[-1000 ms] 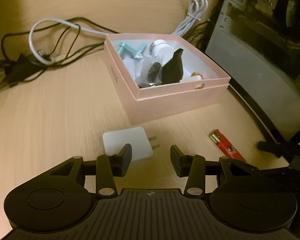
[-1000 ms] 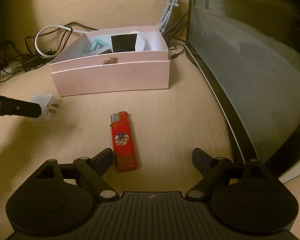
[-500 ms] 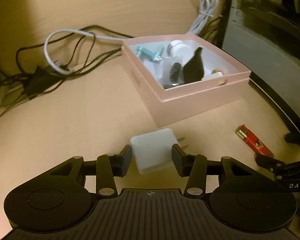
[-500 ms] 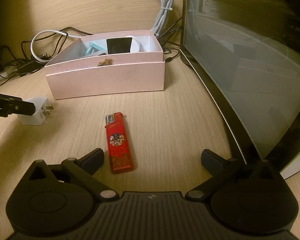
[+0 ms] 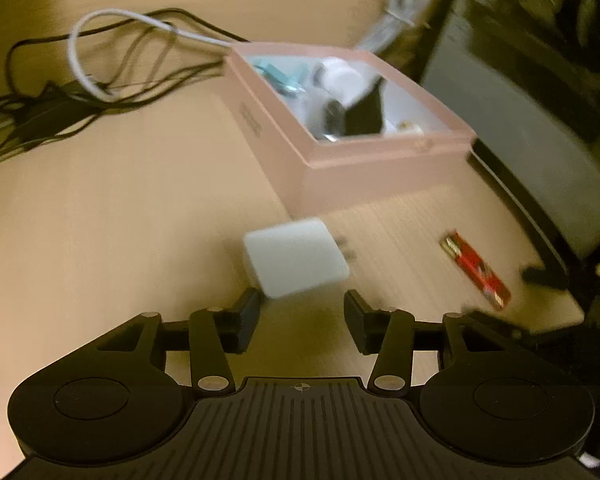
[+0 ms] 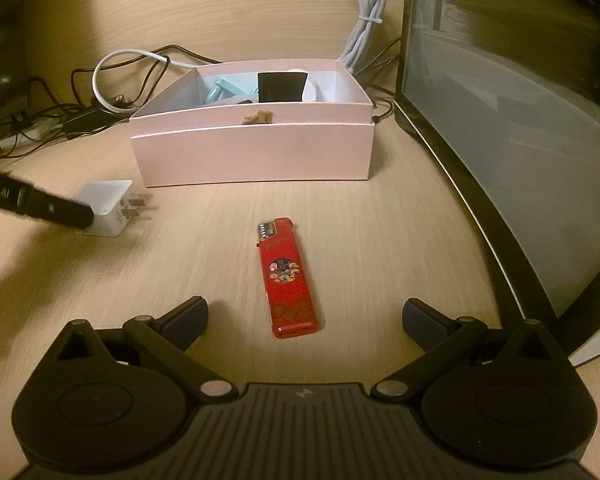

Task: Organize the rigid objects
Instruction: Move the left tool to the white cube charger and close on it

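A white charger plug [image 5: 296,262] lies on the wooden desk in front of the pink box [image 5: 340,168]. My left gripper [image 5: 302,316] is open, and the plug's near edge sits just ahead of its fingertips. In the right wrist view one left finger [image 6: 40,204] lies alongside the charger plug [image 6: 108,208]. A red lighter [image 6: 286,276] lies flat on the desk. My right gripper [image 6: 306,314] stands wide open around the lighter's near end without touching it. The pink box [image 6: 252,152] holds a black piece, a teal piece and a white round piece.
A dark monitor [image 6: 520,120] stands along the right side, close to the box and lighter. Tangled black and white cables [image 6: 112,80] lie behind the box at the left. A tied white cable bundle [image 6: 368,12] hangs at the back.
My left gripper swung onto the charger, which went from beside the left finger to between the fingers and now lies just ahead of them. My right gripper's jaws widened and centred on the lighter.
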Demonstrator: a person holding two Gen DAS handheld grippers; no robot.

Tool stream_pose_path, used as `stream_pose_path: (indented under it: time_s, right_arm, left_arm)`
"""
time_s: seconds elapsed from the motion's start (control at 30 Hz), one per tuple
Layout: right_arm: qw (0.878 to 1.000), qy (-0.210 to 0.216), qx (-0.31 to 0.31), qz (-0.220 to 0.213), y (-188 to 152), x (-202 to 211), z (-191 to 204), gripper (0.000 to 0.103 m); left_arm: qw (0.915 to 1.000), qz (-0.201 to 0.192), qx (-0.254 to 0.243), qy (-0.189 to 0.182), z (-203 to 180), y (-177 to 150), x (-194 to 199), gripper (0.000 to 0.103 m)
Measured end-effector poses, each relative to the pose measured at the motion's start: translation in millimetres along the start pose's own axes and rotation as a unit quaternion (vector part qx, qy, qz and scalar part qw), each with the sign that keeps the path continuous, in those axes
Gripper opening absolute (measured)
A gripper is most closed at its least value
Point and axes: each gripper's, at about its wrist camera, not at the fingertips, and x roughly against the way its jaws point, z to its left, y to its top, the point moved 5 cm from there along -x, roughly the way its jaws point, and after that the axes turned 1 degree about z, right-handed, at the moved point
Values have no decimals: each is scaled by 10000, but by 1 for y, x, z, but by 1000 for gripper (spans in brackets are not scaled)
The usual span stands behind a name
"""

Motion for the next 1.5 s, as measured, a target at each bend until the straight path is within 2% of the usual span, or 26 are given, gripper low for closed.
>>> stream_pose_path:
  time_s: [0.07, 0.2, 0.47, 0.67, 0.9, 0.97, 1.03, 1.17, 1.3, 1.5]
  right_arm:
    - [10000, 1, 0, 2, 0, 0, 0, 103]
    - [10000, -1, -1, 4, 0, 0, 0, 103]
    - [9999, 81, 56, 60, 2, -1, -1, 103]
    - [9999, 83, 55, 31, 2, -1, -1, 103]
    - [9999, 85, 53, 30, 1, -1, -1, 103]
    - [9999, 84, 56, 29, 1, -2, -1, 103]
    - [9999, 86, 58, 29, 1, -2, -1, 103]
    - [9999, 89, 58, 28, 1, -2, -1, 103]
    - [9999, 83, 55, 26, 1, -1, 0, 103]
    - [10000, 75, 46, 24, 0, -1, 0, 103]
  left_arm:
    - [9998, 22, -205, -42, -9, -4, -1, 51]
    - [9982, 13, -572, 158, -20, -8, -3, 51]
    - [9994, -53, -177, 279, -18, -2, -8, 51]
    - [9993, -55, -67, 353, -18, 7, -14, 51]
    - [9994, -32, -128, 314, -19, 7, -16, 51]
    - [9997, 29, -189, 181, -21, 6, -14, 51]
    - [9994, 57, -351, -11, -23, 2, -5, 51]
    - [9927, -328, -1152, 158, -25, 2, 19, 51]
    - [9870, -261, -1569, 243, -24, 18, 7, 51]
    - [9748, -7, -2231, 17, -24, 34, -11, 52]
